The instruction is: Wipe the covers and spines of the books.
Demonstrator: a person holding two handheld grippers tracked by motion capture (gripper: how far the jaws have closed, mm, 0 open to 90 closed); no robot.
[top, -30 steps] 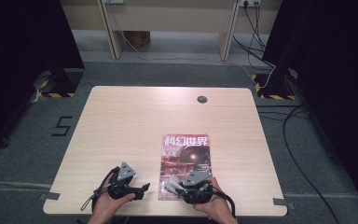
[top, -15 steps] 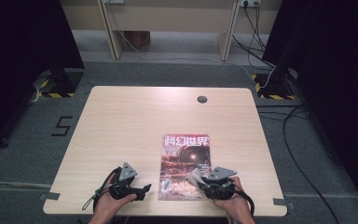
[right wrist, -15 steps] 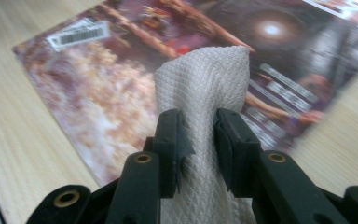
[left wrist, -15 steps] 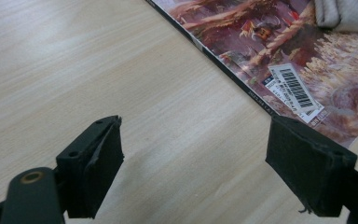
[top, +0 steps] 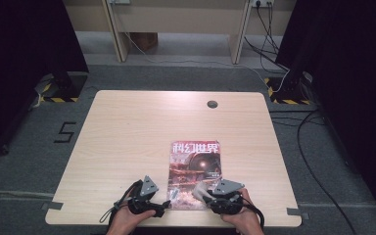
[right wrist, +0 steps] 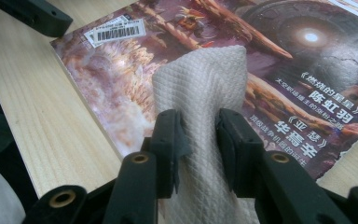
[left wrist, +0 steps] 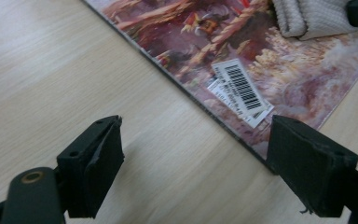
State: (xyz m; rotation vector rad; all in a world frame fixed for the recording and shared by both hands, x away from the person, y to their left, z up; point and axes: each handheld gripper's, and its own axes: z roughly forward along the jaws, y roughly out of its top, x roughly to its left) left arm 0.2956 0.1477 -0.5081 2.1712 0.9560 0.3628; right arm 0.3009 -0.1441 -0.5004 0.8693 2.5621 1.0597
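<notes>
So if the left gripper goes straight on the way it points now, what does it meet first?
Probably the magazine: its near edge and corner lie just ahead of the open left gripper, above bare table. Farther on is the cloth. Depth is hard to judge.

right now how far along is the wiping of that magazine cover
Done: the right gripper is shut on the cloth, which rests on the magazine at its near end. In hand: the wipe itself, low on the cover. The left gripper hangs open beside the magazine's corner, holding nothing. Left, probably: the far part of the cover.
</notes>
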